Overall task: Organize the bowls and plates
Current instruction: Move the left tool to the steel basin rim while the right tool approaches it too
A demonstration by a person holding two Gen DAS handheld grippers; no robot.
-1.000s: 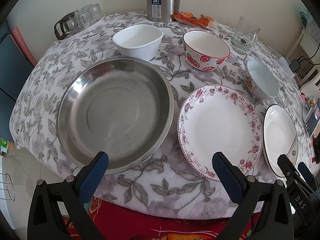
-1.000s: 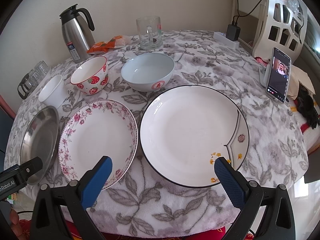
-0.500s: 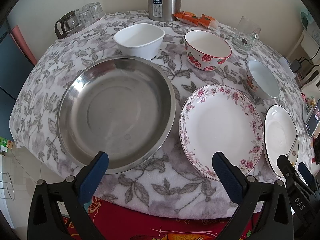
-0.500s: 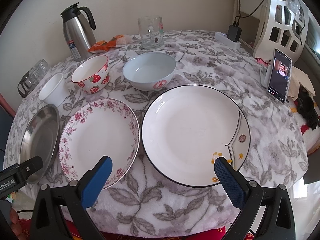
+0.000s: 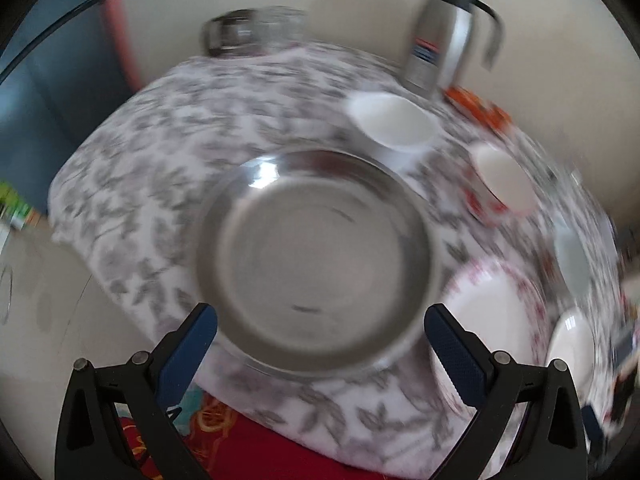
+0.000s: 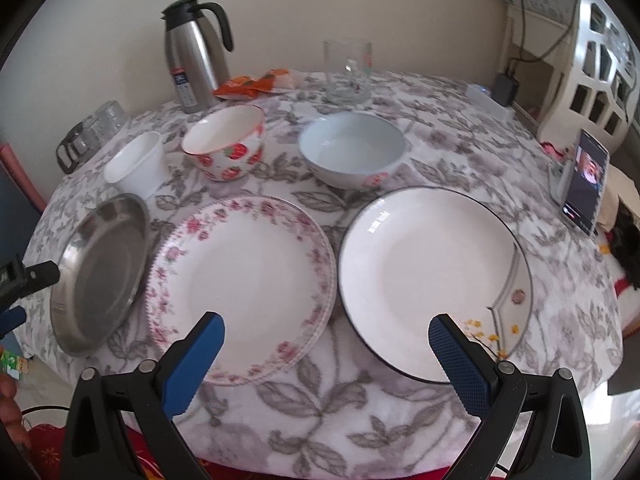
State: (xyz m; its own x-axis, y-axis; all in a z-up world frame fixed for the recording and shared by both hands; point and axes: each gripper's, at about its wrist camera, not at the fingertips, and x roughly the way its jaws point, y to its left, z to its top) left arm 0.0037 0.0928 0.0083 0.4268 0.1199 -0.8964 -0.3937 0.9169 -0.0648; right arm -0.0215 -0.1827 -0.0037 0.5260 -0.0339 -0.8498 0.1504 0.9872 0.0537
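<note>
A: Round table (image 6: 420,160) with a grey leaf-print cloth, cream wall behind, and your left wrist view is all motion blur.

B: Where are the dishes?

A: Three flat ones in the near row. Steel plate (image 5: 316,256) far left, floral plate (image 6: 244,288) just beside it at centre, black-rimmed plate (image 6: 432,280) on the right, close to the floral one. In the right wrist view the steel plate (image 6: 100,272) looks tilted, but that's at the fisheye edge, so I can't tell.

B: Bowls?

A: Far row behind the plates: white bowl (image 6: 136,168) left, strawberry bowl (image 6: 226,146) middle, pale blue bowl (image 6: 352,152) right. All upright, none stacked.

B: My grippers?

A: Your left gripper (image 5: 320,340) hangs over the near edge, fingers spread wide either side of the steel plate's near rim, touching nothing. Your right gripper (image 6: 324,356) is the same: blue pads (image 6: 460,368) wide apart, left finger over the floral plate's near rim, right finger over the black-rimmed plate's near rim, nothing pinched.

B: Clutter?

A: Steel thermos (image 6: 196,64) and orange packets (image 6: 256,82) at the far edge, glass mug (image 6: 348,72) to their right, glass cups (image 6: 90,132) far left, and a phone (image 6: 586,188) propped upright on the right.
</note>
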